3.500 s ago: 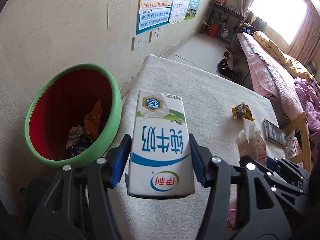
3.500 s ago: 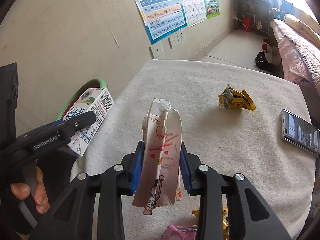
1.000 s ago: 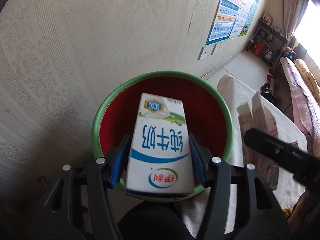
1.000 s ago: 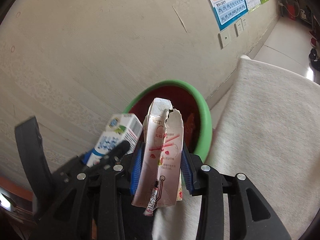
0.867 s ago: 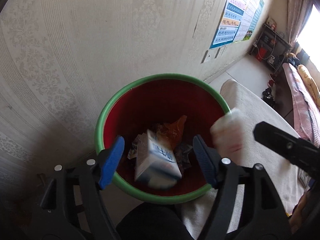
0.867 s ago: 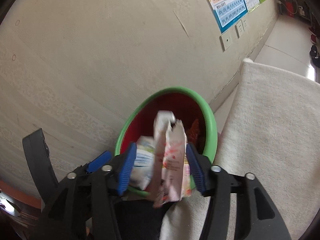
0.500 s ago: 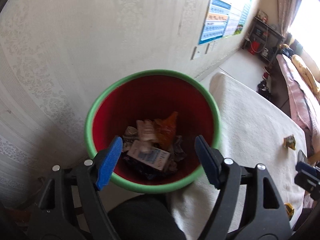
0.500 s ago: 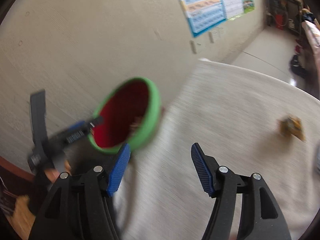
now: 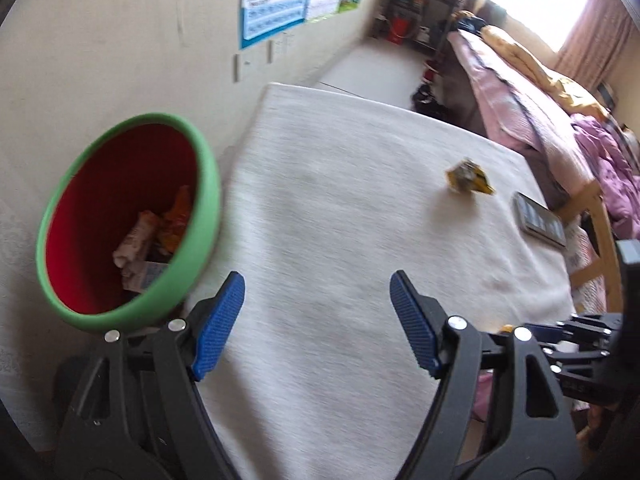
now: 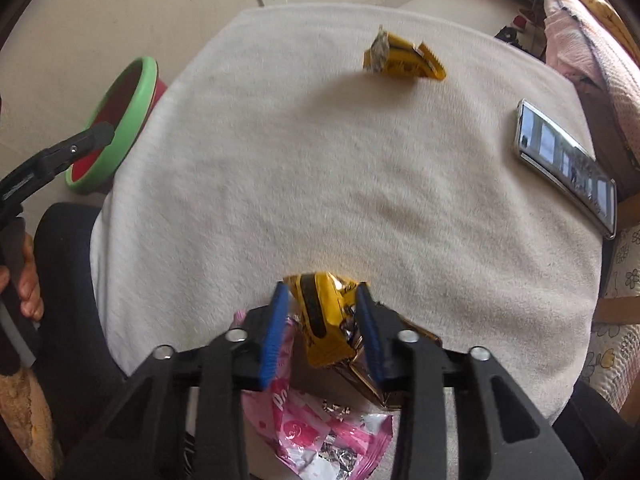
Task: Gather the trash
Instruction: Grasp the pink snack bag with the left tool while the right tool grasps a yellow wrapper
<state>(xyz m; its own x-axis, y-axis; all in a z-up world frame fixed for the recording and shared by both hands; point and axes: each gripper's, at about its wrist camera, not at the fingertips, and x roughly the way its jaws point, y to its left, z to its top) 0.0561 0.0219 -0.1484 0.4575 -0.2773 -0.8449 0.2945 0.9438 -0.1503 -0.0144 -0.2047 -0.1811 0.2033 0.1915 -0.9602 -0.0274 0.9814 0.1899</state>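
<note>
Left gripper jaws wide, empty, near bin, right gripper just closing, pads against near yellow wrapper.

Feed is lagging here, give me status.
Left gripper open, empty. Right gripper closing around yellow wrapper. Pink wrapper beside it. Bin path clear.

Bin left of table; wrapper and phone on it
</note>
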